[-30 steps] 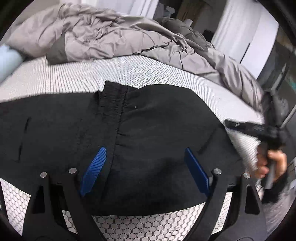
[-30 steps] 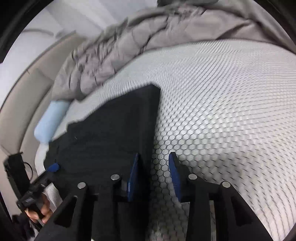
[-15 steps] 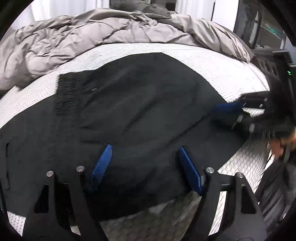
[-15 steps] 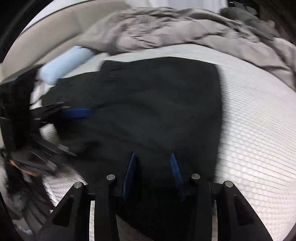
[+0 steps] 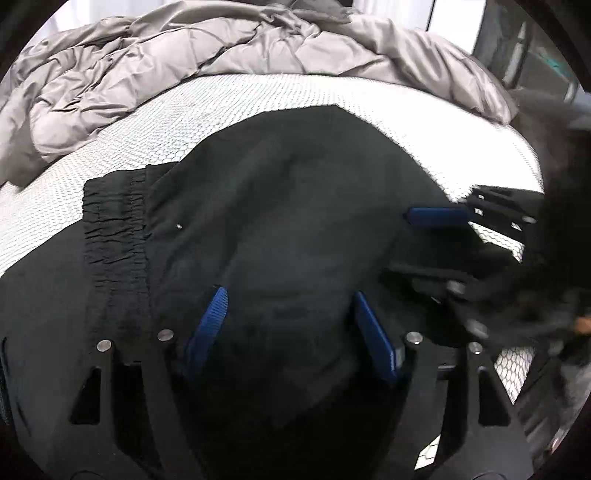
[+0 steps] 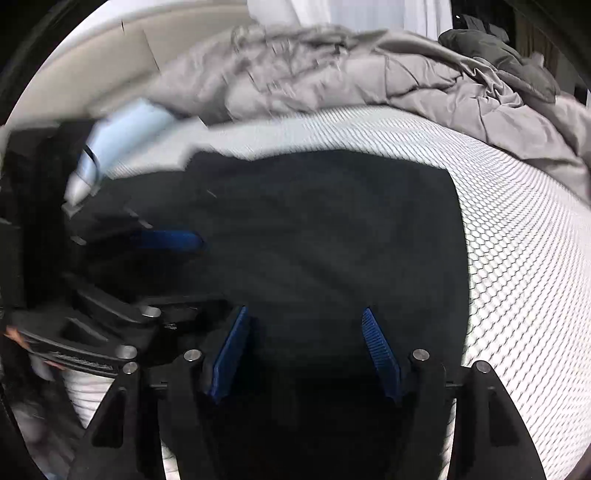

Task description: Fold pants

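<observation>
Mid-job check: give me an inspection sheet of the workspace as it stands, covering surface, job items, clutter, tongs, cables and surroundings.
Surface: white honeycomb-patterned mattress.
Job's things: black pants spread flat, gathered waistband visible at the left.
Clutter: grey duvet bunched along the far side; light blue pillow; dark garment on the duvet.
Tongs: left tongs open over the pants; right tongs open over the pants.
Cables: thin dark cord near the pillow, blurred.
Surroundings: white curtains behind the bed.
</observation>
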Demonstrator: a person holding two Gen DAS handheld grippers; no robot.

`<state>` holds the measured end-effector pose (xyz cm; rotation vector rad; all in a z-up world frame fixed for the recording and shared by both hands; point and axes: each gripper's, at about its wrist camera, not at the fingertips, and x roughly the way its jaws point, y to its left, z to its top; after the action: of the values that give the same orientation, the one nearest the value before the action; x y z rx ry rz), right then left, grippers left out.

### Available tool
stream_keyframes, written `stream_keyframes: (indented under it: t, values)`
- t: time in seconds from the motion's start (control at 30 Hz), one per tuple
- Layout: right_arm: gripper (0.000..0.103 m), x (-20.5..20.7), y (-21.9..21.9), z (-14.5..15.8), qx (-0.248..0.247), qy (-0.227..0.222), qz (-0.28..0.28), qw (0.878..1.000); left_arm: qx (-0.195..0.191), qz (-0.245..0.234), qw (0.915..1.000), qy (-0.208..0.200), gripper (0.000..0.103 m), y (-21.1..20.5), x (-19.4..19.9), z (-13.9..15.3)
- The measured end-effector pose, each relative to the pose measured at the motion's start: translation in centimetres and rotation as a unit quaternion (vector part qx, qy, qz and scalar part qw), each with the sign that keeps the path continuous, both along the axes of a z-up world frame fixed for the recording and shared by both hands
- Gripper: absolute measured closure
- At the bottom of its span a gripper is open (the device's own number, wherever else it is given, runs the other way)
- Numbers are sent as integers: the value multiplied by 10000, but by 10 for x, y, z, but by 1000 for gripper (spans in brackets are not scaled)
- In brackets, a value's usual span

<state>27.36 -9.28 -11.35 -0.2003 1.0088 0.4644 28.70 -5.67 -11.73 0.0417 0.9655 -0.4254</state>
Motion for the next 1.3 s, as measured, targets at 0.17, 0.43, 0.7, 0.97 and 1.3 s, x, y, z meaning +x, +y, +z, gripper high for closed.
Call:
stream_keyframes:
  t: [0.17,0.43,0.7,0.97,1.3]
  values:
    - [37,4,-34,-3,-622,-157,-432,9970,-76,168,9998,-74,46,23,-12,0]
    - [35,5,-46,36,441,-361,-567,9968,-36,407,9975,-569,41,23,-18,42]
    - [37,38,0,-12,-108,498,116,9986,111,-159,9998,-50,52,24,29,1]
    - [35,43,-61,4,-388,348,-760,9957,-123,257,9996,87,60,49,19,27]
    - [36,69,-10,-9,153,375,-260,9988,-21,458,9984,330,78,41,73,-2]
